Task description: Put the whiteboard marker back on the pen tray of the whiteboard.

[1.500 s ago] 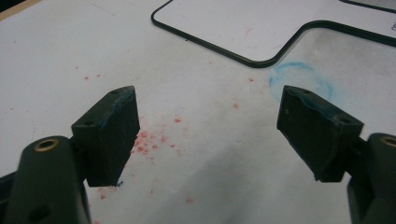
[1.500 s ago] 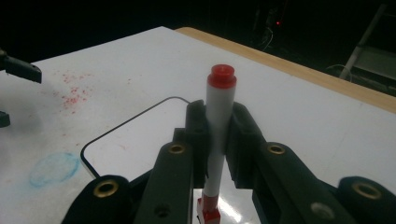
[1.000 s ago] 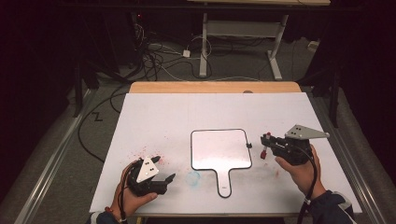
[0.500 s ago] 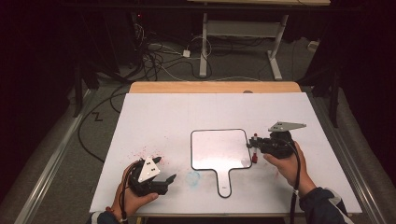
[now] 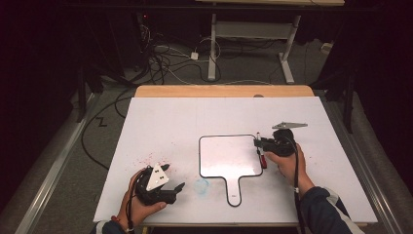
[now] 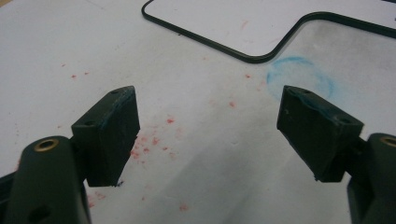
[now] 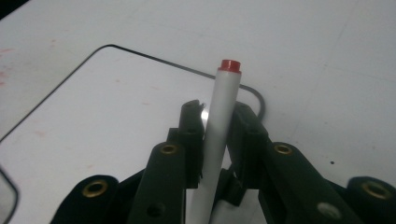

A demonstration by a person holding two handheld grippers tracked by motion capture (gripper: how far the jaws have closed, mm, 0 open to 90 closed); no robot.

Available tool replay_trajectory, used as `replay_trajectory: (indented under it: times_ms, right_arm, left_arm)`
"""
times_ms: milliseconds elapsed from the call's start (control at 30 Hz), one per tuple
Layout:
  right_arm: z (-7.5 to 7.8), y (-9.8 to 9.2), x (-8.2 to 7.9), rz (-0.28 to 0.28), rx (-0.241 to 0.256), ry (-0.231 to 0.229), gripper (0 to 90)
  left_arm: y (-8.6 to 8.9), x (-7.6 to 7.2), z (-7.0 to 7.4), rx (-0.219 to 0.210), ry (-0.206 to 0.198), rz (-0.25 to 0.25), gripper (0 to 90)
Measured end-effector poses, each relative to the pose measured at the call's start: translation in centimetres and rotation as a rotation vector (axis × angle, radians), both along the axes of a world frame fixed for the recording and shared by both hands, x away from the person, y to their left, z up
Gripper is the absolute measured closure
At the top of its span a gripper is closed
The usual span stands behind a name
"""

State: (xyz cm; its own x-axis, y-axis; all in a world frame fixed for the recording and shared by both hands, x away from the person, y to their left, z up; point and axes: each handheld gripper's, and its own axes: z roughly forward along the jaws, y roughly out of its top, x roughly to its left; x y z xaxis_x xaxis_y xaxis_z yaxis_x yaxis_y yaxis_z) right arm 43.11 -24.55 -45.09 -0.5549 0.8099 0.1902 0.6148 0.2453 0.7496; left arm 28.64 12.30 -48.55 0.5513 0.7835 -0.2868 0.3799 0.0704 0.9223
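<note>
I work over the white table (image 5: pixel 160 122), where the paddle-shaped whiteboard (image 5: pixel 229 156) lies flat near the front edge, handle toward me. My right tongs (image 5: pixel 259 144) sit at the board's right edge, clamped on the marker (image 7: pixel 219 126). To write well, I judge I should tip the marker's end down onto the board squarely and press lightly so it does not slip in the grip. My left tongs (image 6: pixel 205 135) hover low and wide apart, holding nothing, near the board's lower left corner; they could pin the handle. The right gripper view shows the marker's red end (image 7: pixel 229 65). The left gripper view shows a blue smudged ring (image 6: pixel 301 79) and red specks (image 6: pixel 154 140).
</note>
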Motion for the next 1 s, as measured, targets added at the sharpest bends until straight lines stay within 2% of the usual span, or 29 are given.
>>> replay_trajectory:
  times_ms: [133,233,333,400,433,467,567,700,767,867,1000]
  right_arm:
    - [-1.0,0.1,0.9,-0.027,-0.014,0.020,73.1]
    - [-1.7,0.5,1.0,-0.039,-0.055,0.021,70.9]
    - [-1.9,0.6,1.1,-0.049,-0.097,0.002,68.9]
    - [-2.0,0.5,1.1,-0.048,-0.097,-0.004,66.0]
    - [-1.9,0.5,1.1,-0.061,-0.121,-0.013,62.0]
    - [-1.8,0.5,1.1,-0.073,-0.145,-0.027,61.6]
    - [-1.8,0.3,1.0,-0.065,-0.149,-0.028,59.9]
    - [-1.6,0.4,0.9,-0.060,-0.179,-0.046,57.5]
    - [-1.6,0.4,0.8,-0.048,-0.174,-0.052,55.9]
    - [-1.2,0.5,0.6,-0.045,-0.174,-0.079,53.7]
    - [-0.2,0.6,0.0,-0.024,-0.170,-0.137,52.0]
  left_arm:
    - [-0.1,0.0,-0.1,0.009,0.005,-0.003,20.1]
    - [-0.1,0.1,-0.3,0.020,0.011,-0.004,20.1]
    - [-0.1,0.1,-0.3,0.024,0.013,-0.004,20.1]
    - [-0.1,0.1,-0.3,0.022,0.013,-0.005,20.1]
    - [-0.1,0.1,-0.3,0.024,0.011,-0.003,20.1]
    - [-0.1,0.1,-0.3,0.025,0.011,-0.001,20.1]
    - [-0.1,0.1,-0.3,0.028,0.016,-0.002,20.1]
    - [0.0,0.1,-0.2,0.024,0.013,-0.003,20.1]
    - [0.0,0.1,-0.3,0.026,0.013,-0.004,20.1]
    - [0.0,0.1,-0.3,0.026,0.012,-0.005,20.1]
    - [0.0,0.1,-0.2,0.023,0.012,-0.006,20.1]
